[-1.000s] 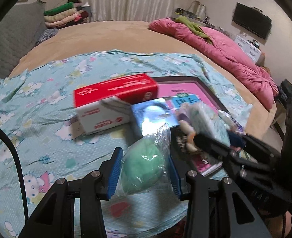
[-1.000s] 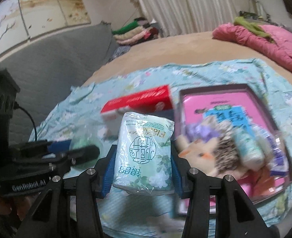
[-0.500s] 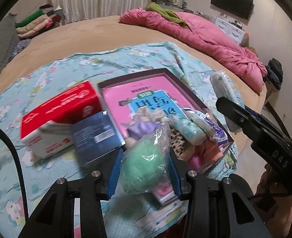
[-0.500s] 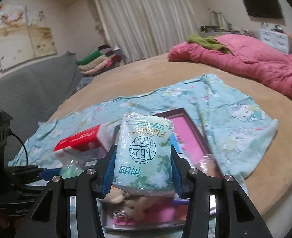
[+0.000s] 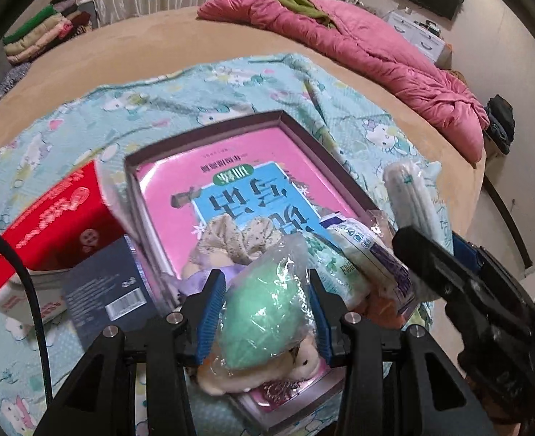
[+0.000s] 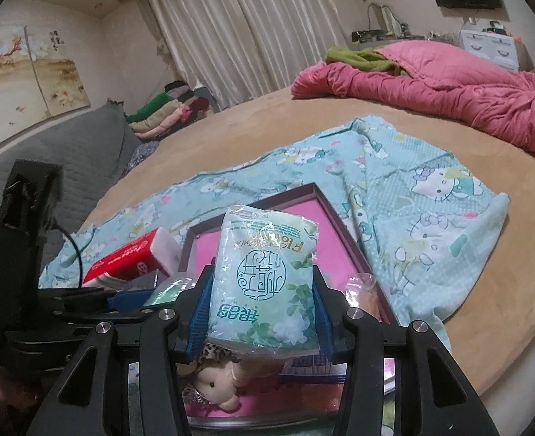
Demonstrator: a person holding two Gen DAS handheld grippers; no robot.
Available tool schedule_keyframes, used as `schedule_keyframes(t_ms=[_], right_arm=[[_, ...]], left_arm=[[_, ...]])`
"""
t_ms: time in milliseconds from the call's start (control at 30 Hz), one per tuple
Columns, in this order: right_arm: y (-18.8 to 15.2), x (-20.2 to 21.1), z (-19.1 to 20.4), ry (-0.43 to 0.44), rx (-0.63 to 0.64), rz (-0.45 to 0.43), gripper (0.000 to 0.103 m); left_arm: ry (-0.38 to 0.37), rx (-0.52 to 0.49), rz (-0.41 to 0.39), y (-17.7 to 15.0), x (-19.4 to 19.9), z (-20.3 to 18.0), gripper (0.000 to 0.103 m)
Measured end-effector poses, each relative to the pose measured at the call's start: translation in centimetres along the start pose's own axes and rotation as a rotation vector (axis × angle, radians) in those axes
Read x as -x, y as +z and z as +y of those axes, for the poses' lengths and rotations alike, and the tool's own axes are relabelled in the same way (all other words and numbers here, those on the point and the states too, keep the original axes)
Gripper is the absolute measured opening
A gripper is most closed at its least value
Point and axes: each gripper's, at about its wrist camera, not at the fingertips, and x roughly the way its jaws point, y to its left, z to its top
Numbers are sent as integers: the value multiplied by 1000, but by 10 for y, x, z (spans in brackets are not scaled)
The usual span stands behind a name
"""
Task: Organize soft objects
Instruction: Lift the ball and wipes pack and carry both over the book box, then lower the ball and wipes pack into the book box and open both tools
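Observation:
My left gripper (image 5: 265, 314) is shut on a green soft ball in clear plastic wrap (image 5: 258, 321), held over the near end of a dark-rimmed tray (image 5: 305, 134). In the tray lie a pink and blue book (image 5: 252, 189), a plush doll (image 5: 231, 232) and wrapped tissue packs (image 5: 361, 250). My right gripper (image 6: 258, 312) is shut on a pale green tissue pack (image 6: 263, 276), above the same tray (image 6: 318, 196) where a small plush animal (image 6: 216, 385) lies. In the left wrist view the right gripper (image 5: 430, 254) comes in from the right with its pack (image 5: 416, 196).
A red and white box (image 5: 49, 232) and a dark blue card (image 5: 104, 287) lie left of the tray on a teal cartoon-print cloth (image 5: 231, 83). The cloth covers part of a tan bed (image 6: 303, 109) with a pink quilt (image 6: 449, 87) at the far side. Folded clothes (image 6: 165, 109) sit far back.
Both grippers have swung to the right with their loads, from over the red box to over the tray. The tray's contents now lie right under the fingers.

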Motion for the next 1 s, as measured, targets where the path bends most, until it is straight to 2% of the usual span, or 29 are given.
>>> schedule_keyframes(t_ms=[233, 367, 500, 800, 1000], right_arm=[[-4, -16, -4, 0, -13, 49, 50], [-3, -23, -8, 16, -45, 57, 51], [0, -30, -10, 49, -67, 66, 51], [-4, -46, -6, 103, -83, 131, 53], [-4, -46, -5, 109, -88, 130, 53]], left_arm=[[-14, -19, 46, 2, -18, 0, 51], [-33, 0, 44, 0, -19, 5, 53], [-26, -26, 35, -3, -18, 3, 58], [0, -83, 29, -13, -18, -2, 60], [11, -91, 23, -14, -16, -3, 61]])
